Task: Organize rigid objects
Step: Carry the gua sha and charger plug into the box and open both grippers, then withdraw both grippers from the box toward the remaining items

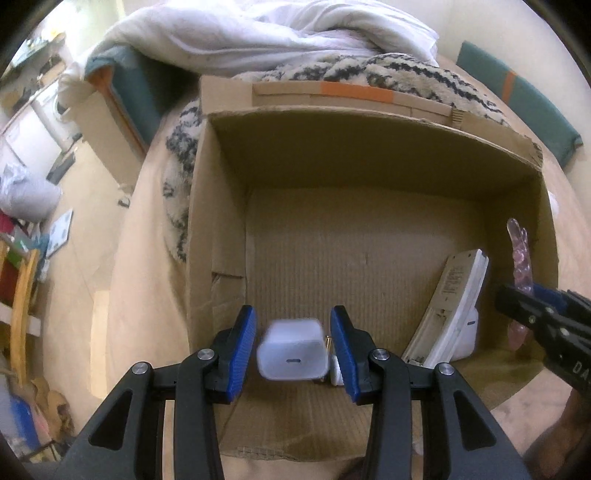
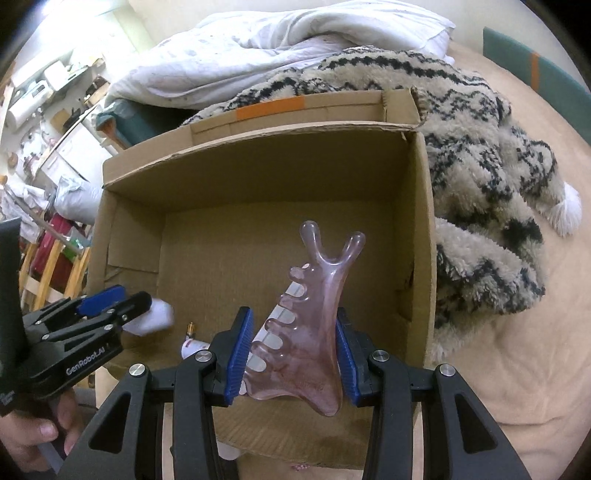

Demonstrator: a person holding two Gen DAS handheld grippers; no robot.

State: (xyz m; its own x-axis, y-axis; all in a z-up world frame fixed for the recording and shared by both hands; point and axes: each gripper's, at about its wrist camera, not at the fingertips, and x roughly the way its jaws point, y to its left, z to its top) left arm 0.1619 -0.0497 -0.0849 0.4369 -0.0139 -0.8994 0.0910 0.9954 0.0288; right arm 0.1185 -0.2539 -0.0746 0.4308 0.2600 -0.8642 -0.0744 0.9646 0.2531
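Observation:
An open cardboard box [image 1: 369, 155] [image 2: 258, 162] sits on a bed. My left gripper [image 1: 293, 347] hangs over the box's near side with its jaws open; a white charger block [image 1: 293, 350] lies blurred between the fingers, apart from both pads. It also shows in the right wrist view [image 2: 151, 317]. My right gripper [image 2: 295, 354] is shut on a translucent pink comb-shaped massage tool [image 2: 306, 325] above the box's right part; the tool shows at the right edge of the left wrist view [image 1: 522, 254]. A white remote [image 1: 448, 310] leans in the box's right corner.
A small white item with a brass tip [image 2: 192, 341] lies on the box floor. A cream and black patterned fleece blanket [image 2: 480, 177] lies beside and behind the box, a white duvet [image 1: 258, 33] beyond it. Cluttered floor and shelves [image 1: 29, 258] are on the left.

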